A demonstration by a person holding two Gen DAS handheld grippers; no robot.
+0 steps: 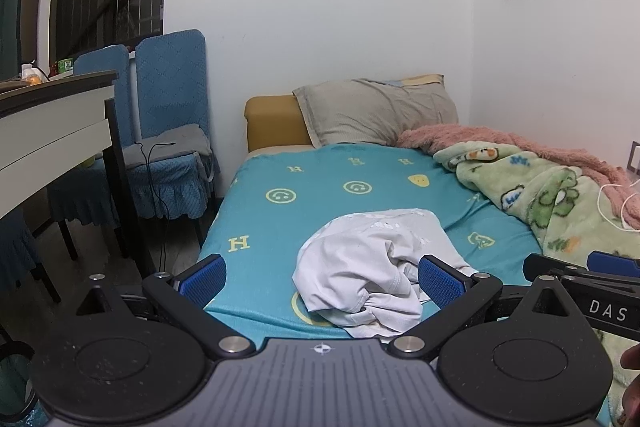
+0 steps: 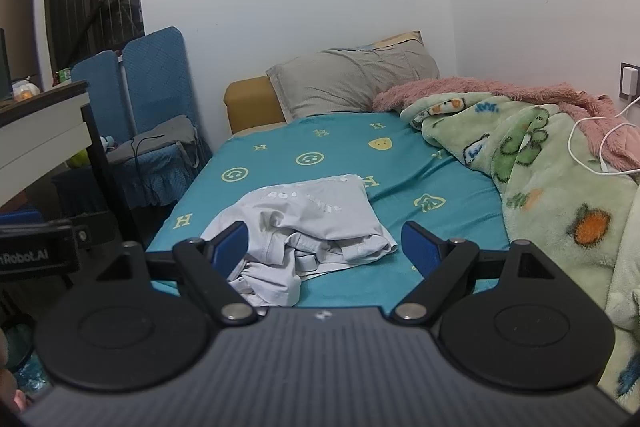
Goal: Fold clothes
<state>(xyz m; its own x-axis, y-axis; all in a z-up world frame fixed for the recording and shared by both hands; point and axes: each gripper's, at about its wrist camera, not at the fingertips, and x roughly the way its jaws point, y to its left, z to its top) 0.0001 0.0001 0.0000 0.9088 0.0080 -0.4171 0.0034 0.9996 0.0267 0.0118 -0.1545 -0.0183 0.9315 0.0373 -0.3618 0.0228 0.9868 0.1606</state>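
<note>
A crumpled white garment (image 1: 368, 267) lies bunched on the teal bed sheet (image 1: 280, 215) near the bed's front edge; it also shows in the right wrist view (image 2: 308, 227). My left gripper (image 1: 322, 281) is open and empty, held above the front edge with the garment's near part between its blue pads (image 1: 440, 281). My right gripper (image 2: 326, 251) is open and empty, just in front of the garment, its left pad (image 2: 232, 247) over the garment's left edge. The right gripper's body shows at the right of the left wrist view (image 1: 592, 291).
A green cartoon blanket (image 2: 560, 195) and a pink blanket (image 2: 500, 89) are heaped along the bed's right side, with a white charger cable (image 2: 588, 147). A grey pillow (image 2: 352, 83) lies at the head. Blue chairs (image 1: 168, 131) and a desk (image 1: 52, 131) stand left of the bed.
</note>
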